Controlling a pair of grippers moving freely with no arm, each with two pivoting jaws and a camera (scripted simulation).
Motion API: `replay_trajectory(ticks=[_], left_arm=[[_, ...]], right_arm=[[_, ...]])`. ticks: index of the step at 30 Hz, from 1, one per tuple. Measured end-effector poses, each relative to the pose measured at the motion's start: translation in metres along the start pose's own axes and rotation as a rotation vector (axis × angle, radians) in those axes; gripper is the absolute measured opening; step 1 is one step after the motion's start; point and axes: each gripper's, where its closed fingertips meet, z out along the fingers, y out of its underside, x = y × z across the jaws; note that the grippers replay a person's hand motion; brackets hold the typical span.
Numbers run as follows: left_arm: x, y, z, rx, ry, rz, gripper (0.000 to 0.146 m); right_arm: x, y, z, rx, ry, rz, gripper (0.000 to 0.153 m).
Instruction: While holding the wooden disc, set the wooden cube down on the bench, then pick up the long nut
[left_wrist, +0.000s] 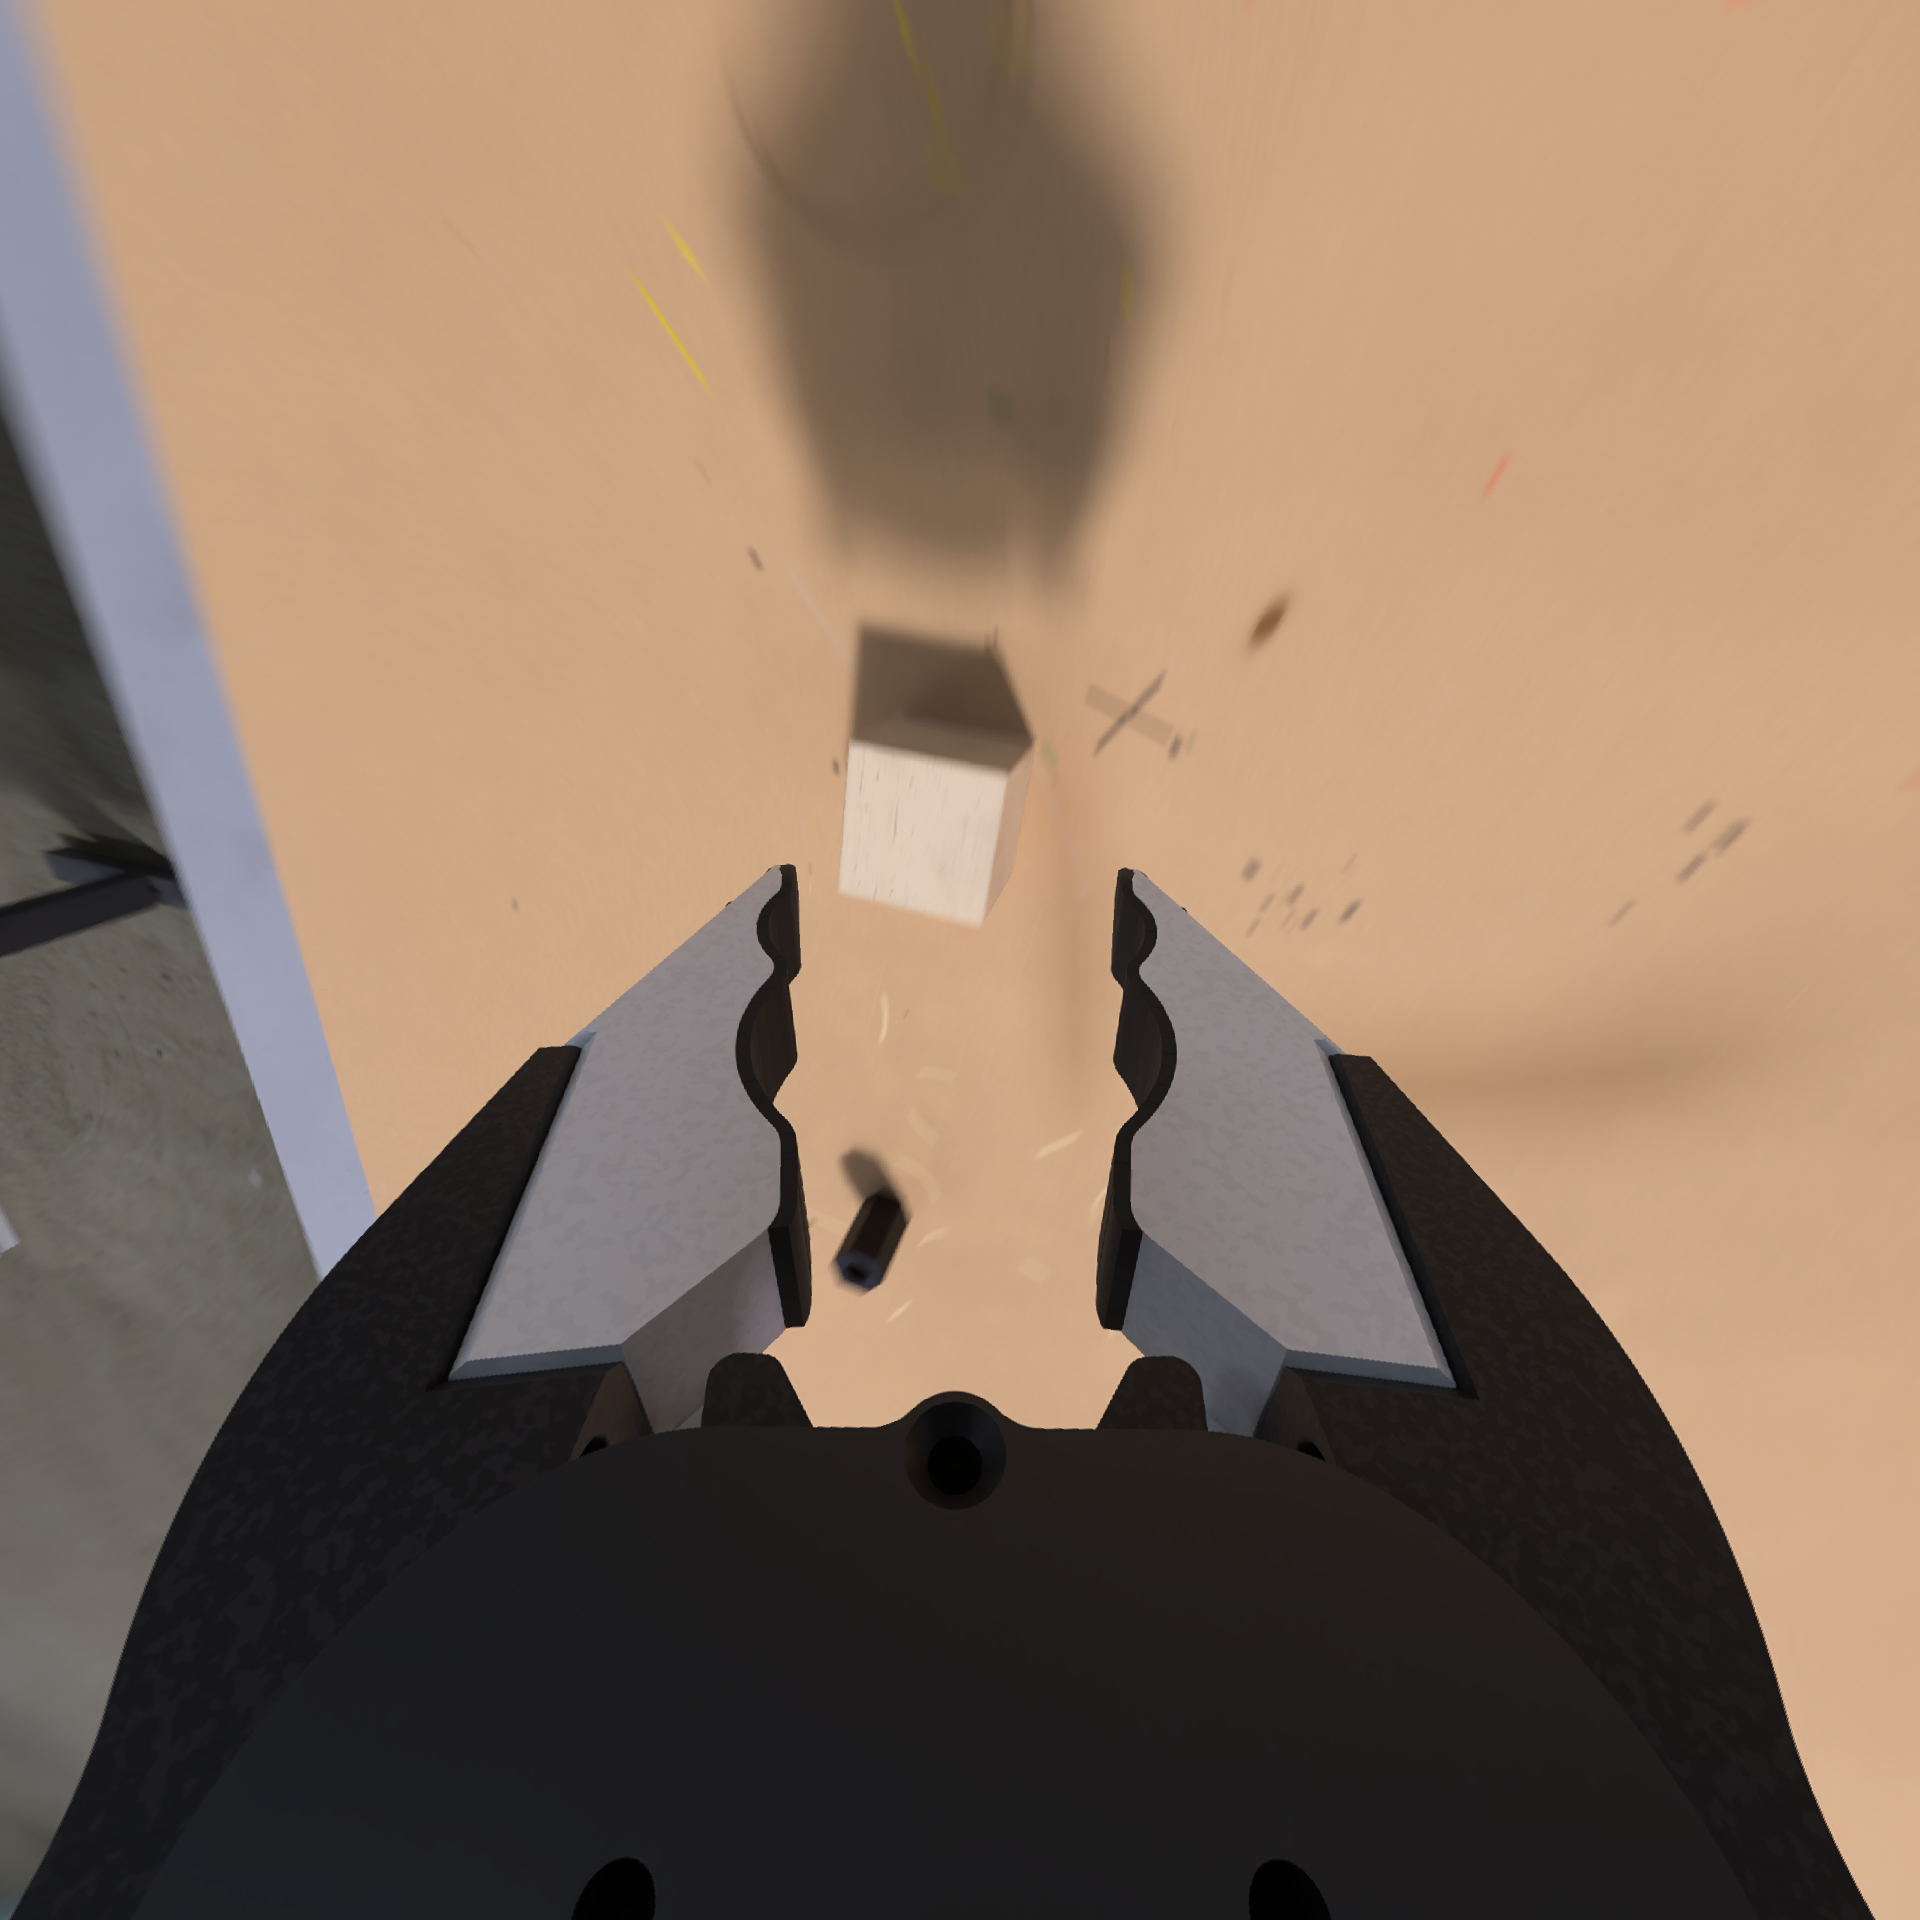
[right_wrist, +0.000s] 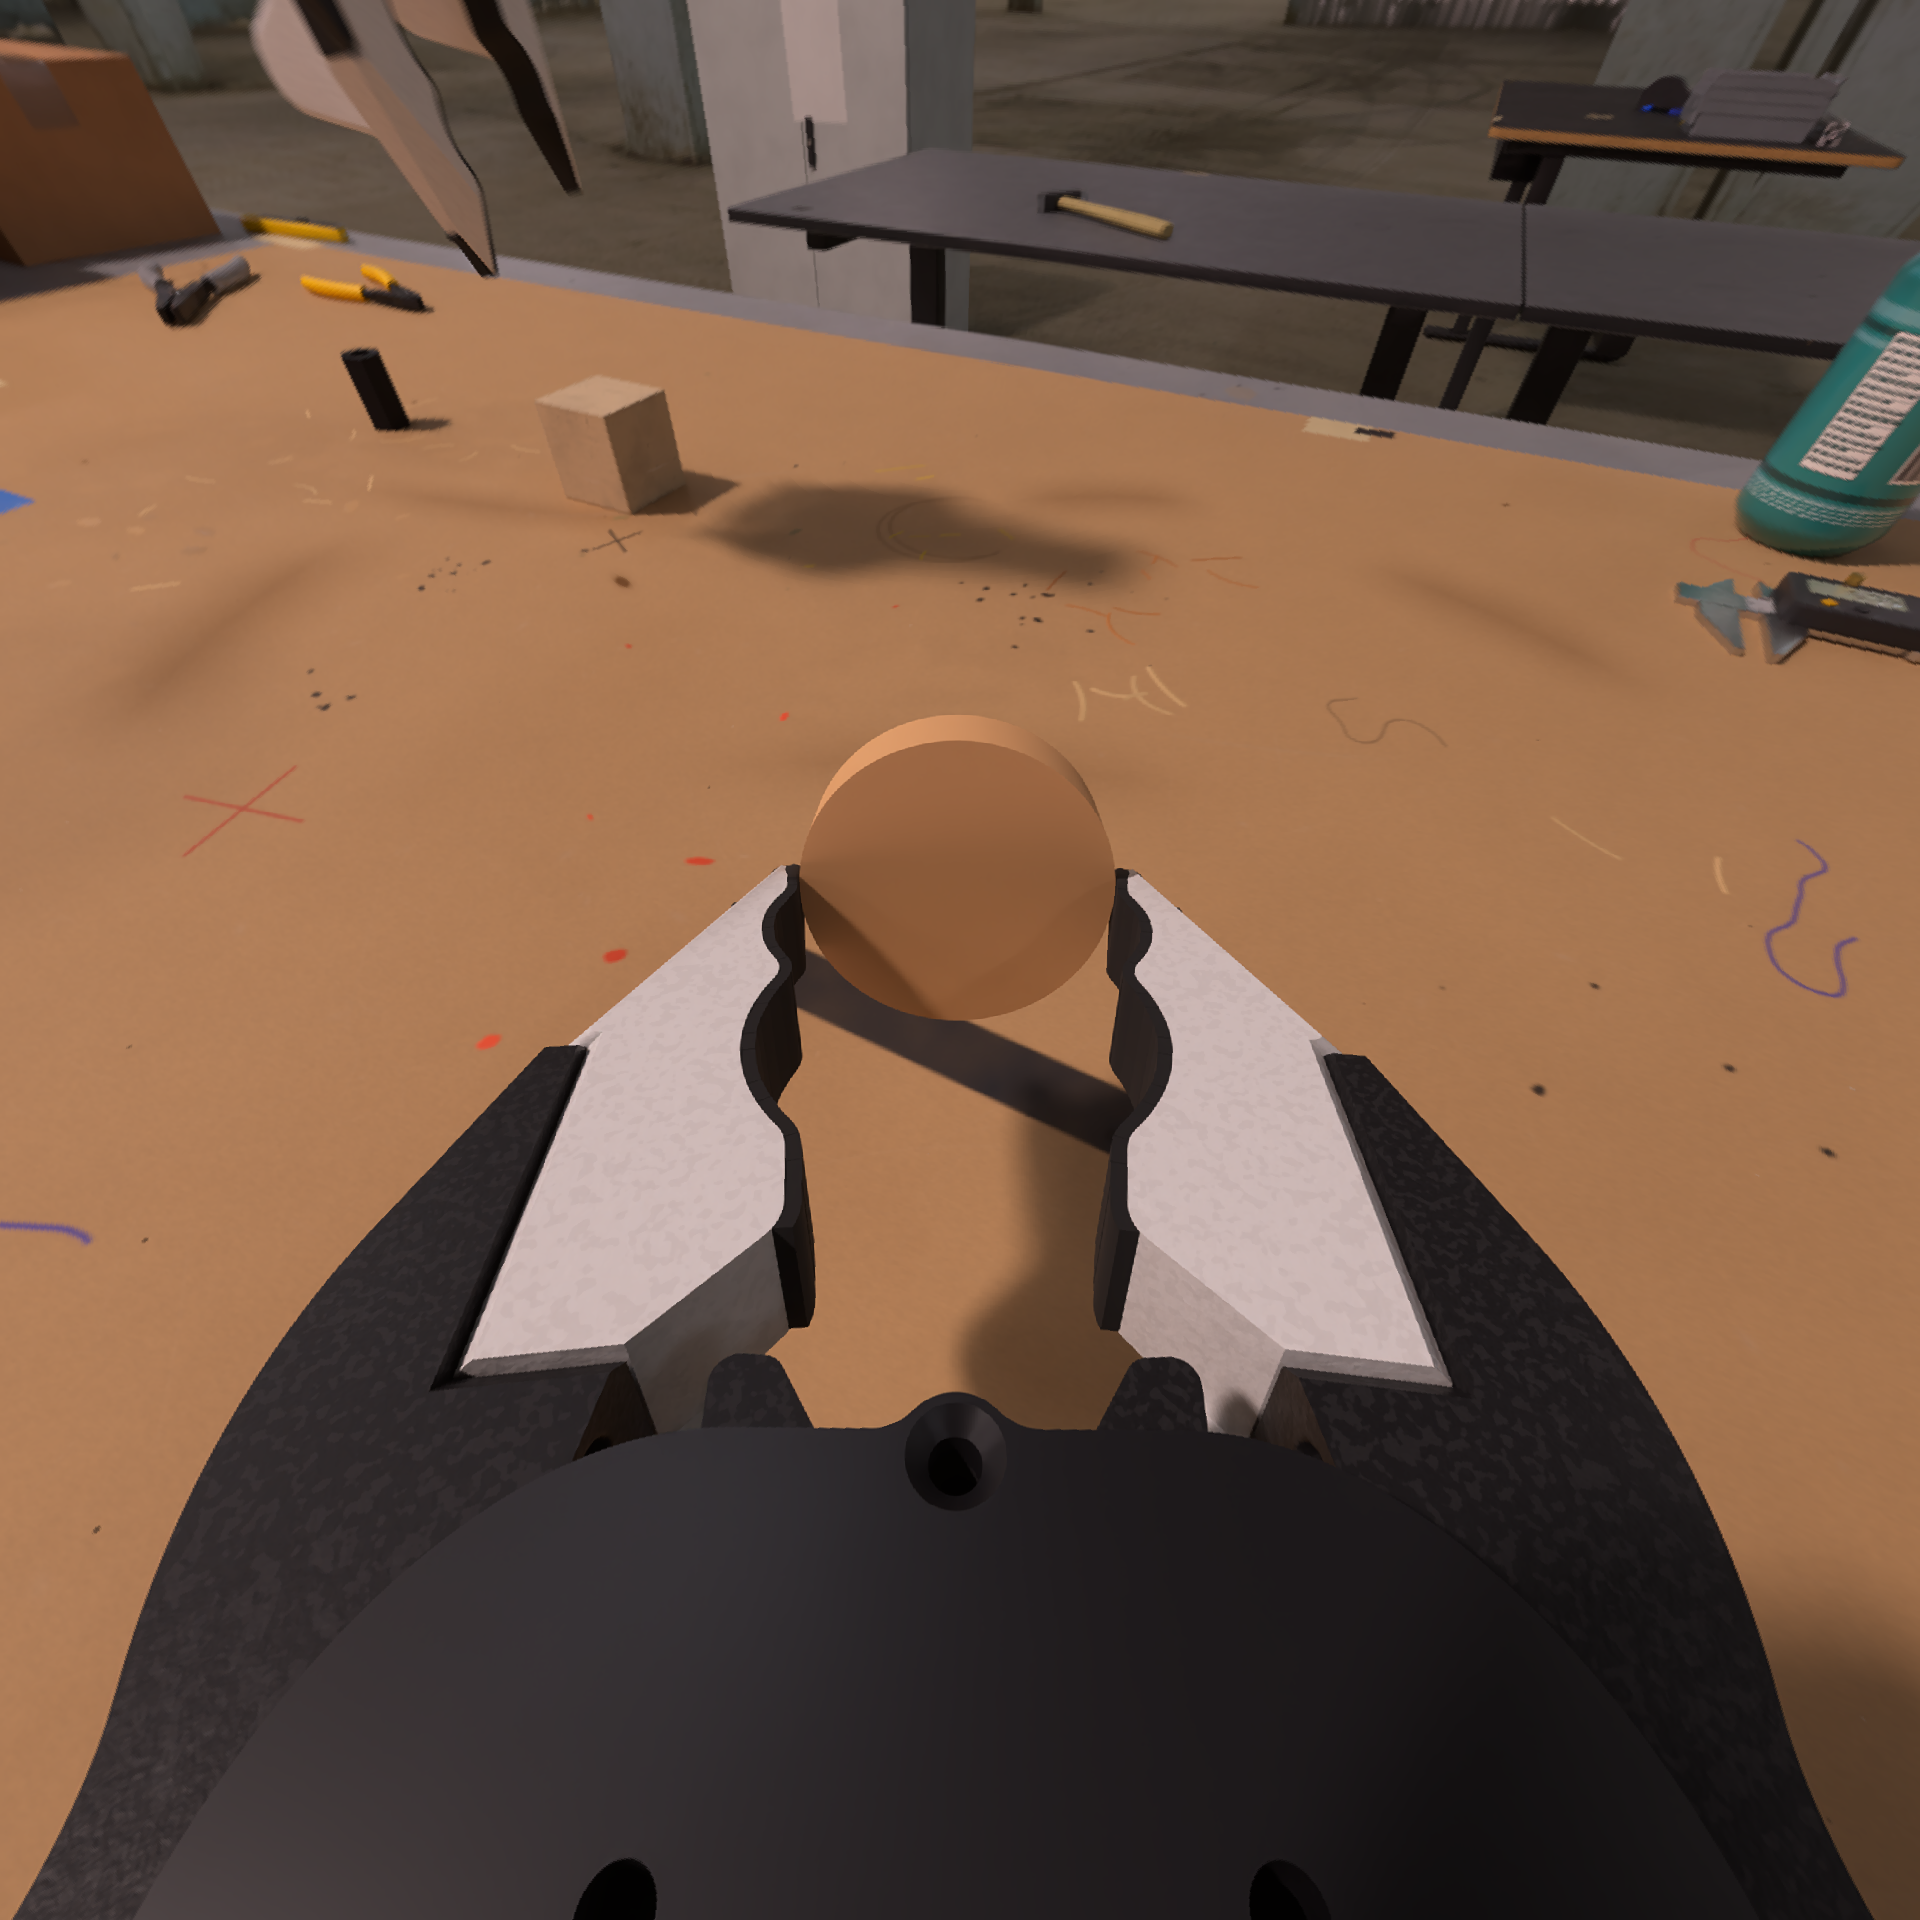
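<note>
Left wrist view: surface (left_wrist: 1455, 416) edge with its pale grey trim runs down the left side, concrete floor beyond it; left gripper (left_wrist: 954, 883) hangs above the surface, fingers (left_wrist: 665, 1122) spread apart and empty. Long nut (left_wrist: 871, 1236) lies on its side on the surface, seen between the fingers, not touching them, close to that left edge. Wooden cube (left_wrist: 925, 831) rests on the surface just past the fingertips, apart from both; bare room around it on all sides, only pencil marks and specks. Right wrist view: far-left corner is crowded with a cardboard box (right_wrist: 83, 156), yellow-handled pliers (right_wrist: 358, 289) and a grey tool (right_wrist: 197, 289). Middle of the surface is bare apart from scribbles. Right gripper (right_wrist: 954, 883) fingers (right_wrist: 675, 1122) clamped on the wooden disc (right_wrist: 956, 873), held on edge above the surface. Far-right edge: teal bottle (right_wrist: 1839, 436), digital caliper (right_wrist: 1808, 613). Beyond the far edge: dark tables, a hammer (right_wrist: 1107, 213), concrete pillars.
</note>
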Motion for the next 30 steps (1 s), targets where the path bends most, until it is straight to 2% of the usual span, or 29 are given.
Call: replay_trajectory(ticks=[3,5,7,9,12,14,17,20,25,30], left_arm=[[0.025,-0.031,-0.057,0.360,-0.135,-0.188,0.064],[0.043,-0.037,-0.092,0.612,-0.247,-0.370,0.064],[0.067,-0.028,-0.109,0.784,-0.314,-0.576,0.059],[0.096,-0.017,-0.108,0.892,-0.285,-0.722,0.054],[0.135,0.004,-0.083,0.919,-0.264,-0.867,0.054],[0.157,0.012,-0.061,0.924,-0.213,-0.906,0.055],[0.182,0.017,-0.029,0.913,-0.166,-0.930,0.055],[0.196,0.018,-0.005,0.875,-0.164,-0.882,0.055],[0.208,0.010,0.001,0.842,-0.153,-0.789,0.054],[0.210,0.009,0.003,0.838,-0.129,-0.793,0.054]], right_arm=[[0.007,-0.002,-0.005,0.016,0.015,0.021,0.059],[0.011,-0.002,-0.007,0.020,0.022,0.033,0.059],[0.013,-0.001,-0.008,0.021,0.023,0.044,0.059],[0.014,0.000,-0.008,0.019,0.024,0.046,0.059],[0.014,0.001,-0.008,0.017,0.023,0.042,0.059],[0.012,0.001,-0.007,0.018,0.013,0.049,0.059],[0.007,-0.002,-0.004,0.036,-0.005,0.063,0.059],[0.002,-0.004,0.001,0.028,-0.021,0.069,0.059],[-0.003,-0.004,0.007,0.015,-0.005,0.049,0.059],[-0.002,-0.005,0.006,0.020,0.029,0.023,0.059]])
